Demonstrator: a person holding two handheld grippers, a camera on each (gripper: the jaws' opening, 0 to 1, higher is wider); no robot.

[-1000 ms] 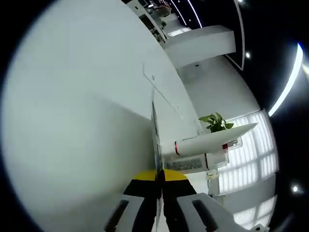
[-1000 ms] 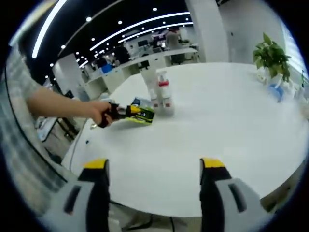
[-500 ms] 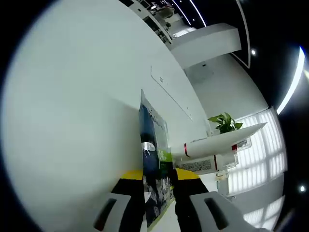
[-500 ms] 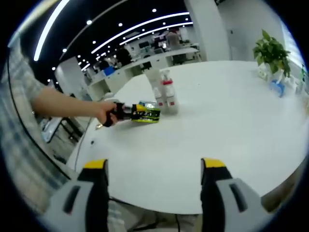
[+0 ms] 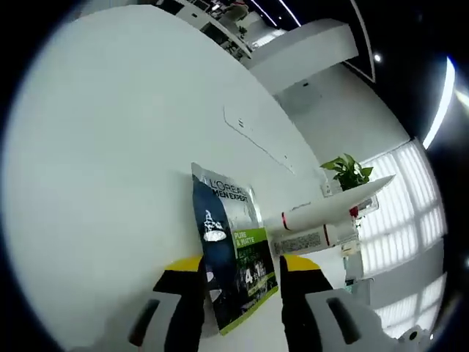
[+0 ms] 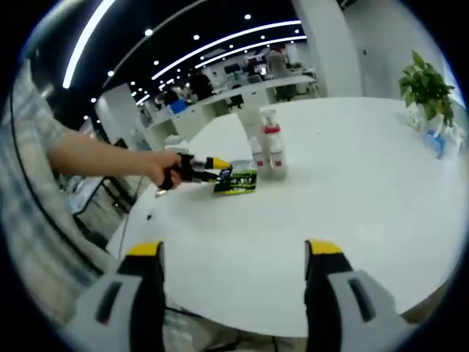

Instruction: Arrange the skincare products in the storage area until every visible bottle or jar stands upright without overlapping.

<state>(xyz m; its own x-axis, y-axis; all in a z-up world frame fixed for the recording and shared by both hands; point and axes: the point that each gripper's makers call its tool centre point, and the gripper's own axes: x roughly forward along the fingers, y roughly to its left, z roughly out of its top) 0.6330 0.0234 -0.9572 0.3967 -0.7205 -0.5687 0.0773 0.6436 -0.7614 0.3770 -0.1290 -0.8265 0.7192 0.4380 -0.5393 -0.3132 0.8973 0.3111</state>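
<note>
A dark blue and green skincare box (image 5: 227,249) lies on the white table (image 5: 110,147) between the jaws of my left gripper (image 5: 240,265), which stand apart on either side of it. Just past the box stand two white bottles with red bands (image 5: 322,220). In the right gripper view the same box (image 6: 236,181) rests on the table (image 6: 352,191) beside the left gripper (image 6: 212,164), held by a person's hand (image 6: 165,170). The white bottles (image 6: 268,147) stand upright just behind the box. My right gripper (image 6: 234,249) hangs open over the table's near side, holding nothing.
A potted plant (image 6: 429,88) and small blue items (image 6: 440,139) sit at the table's far right edge. The plant (image 5: 348,172) also appears past the bottles. The person's arm and checked sleeve (image 6: 29,191) fill the left. Desks and people stand in the background.
The left jaws have spread from shut on the box's thin edge to wide apart, and the box's printed face has turned into view. The right gripper's view drifted slightly; its jaws are unchanged.
</note>
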